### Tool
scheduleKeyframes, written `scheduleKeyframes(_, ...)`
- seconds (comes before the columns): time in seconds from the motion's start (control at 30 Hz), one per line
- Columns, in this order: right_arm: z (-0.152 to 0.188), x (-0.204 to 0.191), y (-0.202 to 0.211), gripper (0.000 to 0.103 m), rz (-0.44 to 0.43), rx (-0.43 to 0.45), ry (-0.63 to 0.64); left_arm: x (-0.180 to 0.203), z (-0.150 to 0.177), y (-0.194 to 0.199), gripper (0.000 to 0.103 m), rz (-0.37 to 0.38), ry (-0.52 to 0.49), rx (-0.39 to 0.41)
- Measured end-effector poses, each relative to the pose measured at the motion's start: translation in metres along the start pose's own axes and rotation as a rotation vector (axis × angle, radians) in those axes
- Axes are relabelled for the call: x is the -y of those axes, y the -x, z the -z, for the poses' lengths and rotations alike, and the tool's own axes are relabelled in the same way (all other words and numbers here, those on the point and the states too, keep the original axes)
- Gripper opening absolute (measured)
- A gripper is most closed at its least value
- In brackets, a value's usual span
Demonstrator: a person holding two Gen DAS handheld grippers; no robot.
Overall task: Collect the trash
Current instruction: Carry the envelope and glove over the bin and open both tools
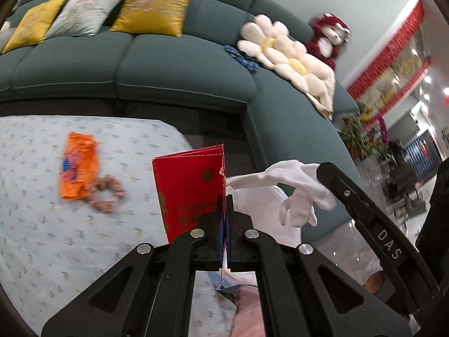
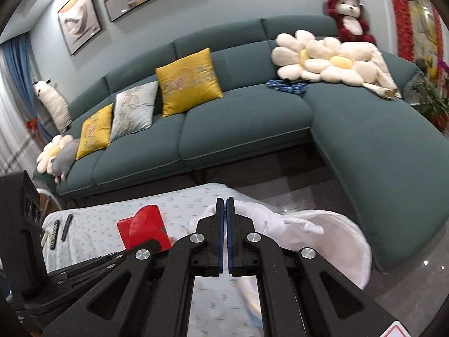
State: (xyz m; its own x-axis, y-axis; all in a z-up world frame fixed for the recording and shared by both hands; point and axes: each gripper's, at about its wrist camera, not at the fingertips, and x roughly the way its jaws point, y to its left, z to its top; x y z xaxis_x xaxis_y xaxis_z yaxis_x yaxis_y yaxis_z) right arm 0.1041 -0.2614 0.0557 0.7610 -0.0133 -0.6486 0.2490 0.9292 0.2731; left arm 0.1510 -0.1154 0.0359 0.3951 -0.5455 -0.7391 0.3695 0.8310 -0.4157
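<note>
Your left gripper (image 1: 226, 196) has its fingers clamped on a red envelope (image 1: 190, 185), which stands upright in the pinch above the near right part of the surface (image 1: 42, 210). The surface wears a pale floral cloth. Your right gripper (image 2: 225, 200) has its fingers together with a white plastic bag (image 2: 336, 241) at the tips; the rim seems pinched, but the contact is hidden behind the fingers, so a firm hold cannot be confirmed. The bag hangs open off the right edge of the surface. A white-gloved hand (image 1: 303, 193) shows beside the right gripper's black body in the left wrist view.

Trash on the surface: an orange snack wrapper (image 1: 78, 165) lies toward the far left, with a pink scrunchie (image 1: 105, 193) touching its lower right corner. In the right wrist view a black comb (image 2: 54, 234) and a black stick-like item (image 2: 66, 226) lie near the far left corner, just beside each other.

Behind the surface is a teal sectional sofa (image 2: 252, 123) with yellow cushions (image 2: 188, 81), flower-shaped pillows (image 2: 317, 59) and a red plush toy (image 2: 350, 14). Both views are motion-blurred.
</note>
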Motion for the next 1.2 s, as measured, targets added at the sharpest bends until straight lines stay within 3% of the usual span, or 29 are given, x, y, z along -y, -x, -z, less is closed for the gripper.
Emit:
scheduleKeyframes(0.27,0.009,0.054,0.016,0.002,0.063,0.005,-0.056,0.051,0.013,-0.029,0.000,0.051,-0.077,-0.052)
scheduleKeyframes(0.53,0.015,0.087,0.021,0.002,0.091,0.003,-0.098,0.077,0.019,-0.049,0.004,0.080,-0.104,-0.081)
scheduleKeyframes(0.57,0.015,0.090,0.022,0.002,0.092,0.002,-0.100,0.079,0.019,-0.050,0.009,0.082,-0.101,-0.078)
scheduleKeyframes(0.6,0.015,0.091,0.022,0.002,0.092,0.000,-0.100,0.080,0.018,-0.051,0.028,0.077,-0.099,-0.077)
scheduleKeyframes(0.63,0.015,0.092,0.022,0.004,0.092,-0.002,-0.101,0.080,0.018,-0.052,0.055,0.059,-0.092,-0.077)
scheduleKeyframes(0.67,0.015,0.094,0.023,0.006,0.097,0.001,-0.104,0.078,0.018,-0.052,0.060,0.042,-0.084,-0.070)
scheduleKeyframes(0.8,0.015,0.096,0.025,0.020,0.103,0.011,-0.106,0.074,0.017,-0.050,0.062,0.003,-0.081,-0.051)
scheduleKeyframes(1.2,0.014,0.076,0.022,0.035,0.092,0.012,-0.076,0.048,0.012,-0.036,0.062,-0.079,-0.056,-0.013)
